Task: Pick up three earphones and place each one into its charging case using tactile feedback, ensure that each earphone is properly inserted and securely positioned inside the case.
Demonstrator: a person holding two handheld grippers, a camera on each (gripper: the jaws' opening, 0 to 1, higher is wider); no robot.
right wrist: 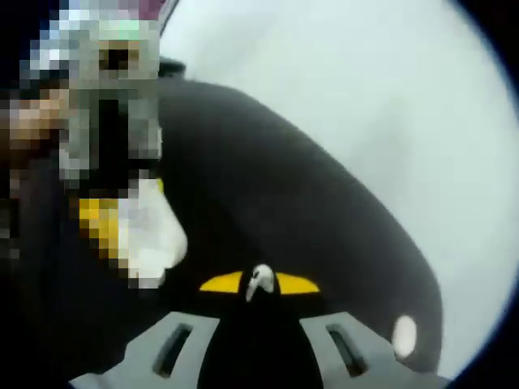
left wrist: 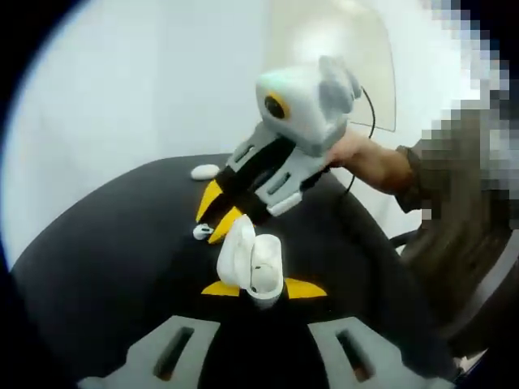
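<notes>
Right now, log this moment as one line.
left gripper: shut on open charging case | right gripper: shut on earphone | black table: case not loaded

Counted: two hand-held grippers, two earphones, one case, one desk.

One open charging case (left wrist: pixel 258 267) sits between yellow tips. One earphone (left wrist: pixel 202 232) is at the other gripper's tips, another (left wrist: pixel 204 171) lies on the one dark desk (left wrist: pixel 105 267). A person's hand (left wrist: pixel 357 154) holds one gripper.

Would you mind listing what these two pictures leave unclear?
- Left gripper view: whether the open charging case holds an earphone; lid and blur hide its sockets.
- Right gripper view: the case is under mosaic patches.
- Right gripper view: the earphone between the right gripper tips is small and blurred.
</notes>
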